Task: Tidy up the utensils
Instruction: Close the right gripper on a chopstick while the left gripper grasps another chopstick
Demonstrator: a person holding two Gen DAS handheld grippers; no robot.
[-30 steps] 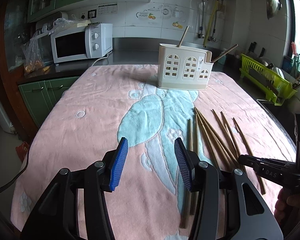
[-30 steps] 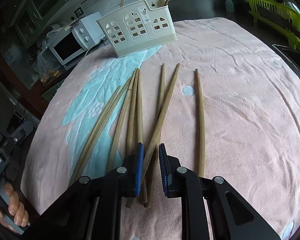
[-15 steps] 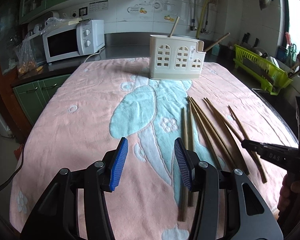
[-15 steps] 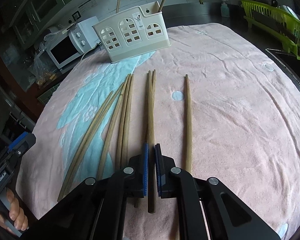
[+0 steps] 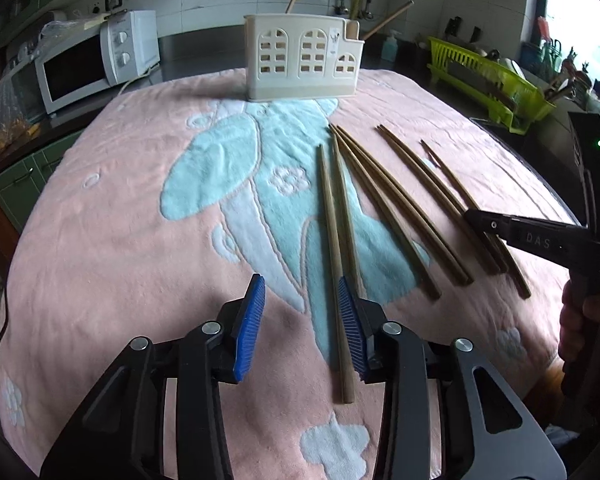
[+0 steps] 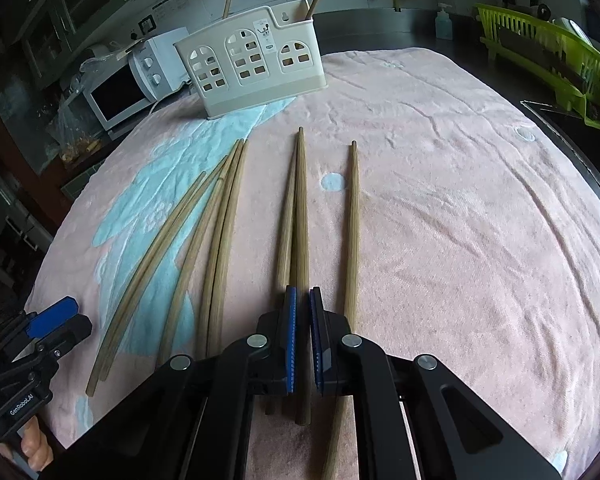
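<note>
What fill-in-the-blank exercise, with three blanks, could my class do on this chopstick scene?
1. The chopsticks lie on a pink ____.
2. The right gripper is shut on a ____.
3. The cream utensil holder stands upright with ____ chopsticks sticking out of it.

Missing words: towel; chopstick; two

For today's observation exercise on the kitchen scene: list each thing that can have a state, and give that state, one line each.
Left tongs: part open, jaws just closing, one chopstick between them, not pinched.
Right tongs: shut on a chopstick.
Loose chopsticks: lying flat on the towel.
Utensil holder: upright, two sticks leaning inside.
Microwave: door shut.
</note>
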